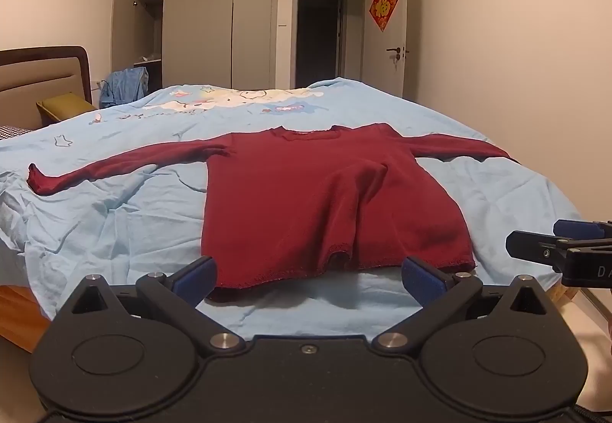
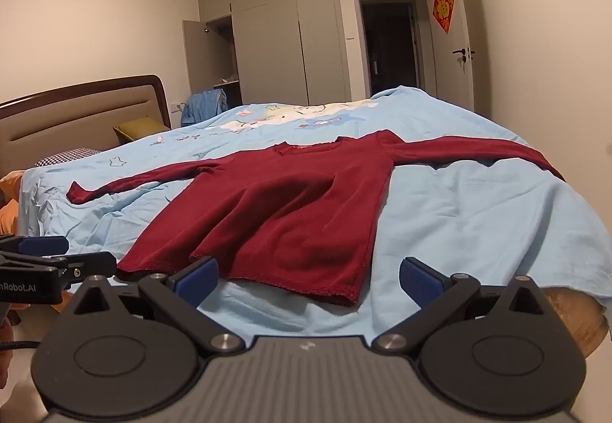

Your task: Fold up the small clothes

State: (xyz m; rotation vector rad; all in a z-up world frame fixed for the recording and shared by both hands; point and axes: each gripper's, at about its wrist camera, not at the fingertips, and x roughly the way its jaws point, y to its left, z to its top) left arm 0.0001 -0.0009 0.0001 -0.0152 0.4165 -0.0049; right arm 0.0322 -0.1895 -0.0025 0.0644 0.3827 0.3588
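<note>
sweater [image 1: 306, 193] lies flat on bedsheet [image 1: 114, 224], right cuff cut off; left gripper [image 1: 308, 275] and right gripper [image 2: 308, 275] gape wide.

right sleeve [image 2: 497, 153]: cuff drops over the bed [image 2: 478, 216] edge, I can't see it
door poster [image 1: 383, 5]: too blurry for me to read

A top [image 1: 306, 201] is lying flat on the bed [image 1: 114, 216], hem toward the near edge, neck toward the far side, sleeves reaching out left and right. Both grippers are hovering just before the hem — the left gripper [image 1: 308, 275] at its left part, the right gripper [image 2: 308, 275] at its right corner. Behind the bed a wardrobe [image 1: 214, 21] is standing, a doorway [image 1: 325, 32] to its right.
</note>
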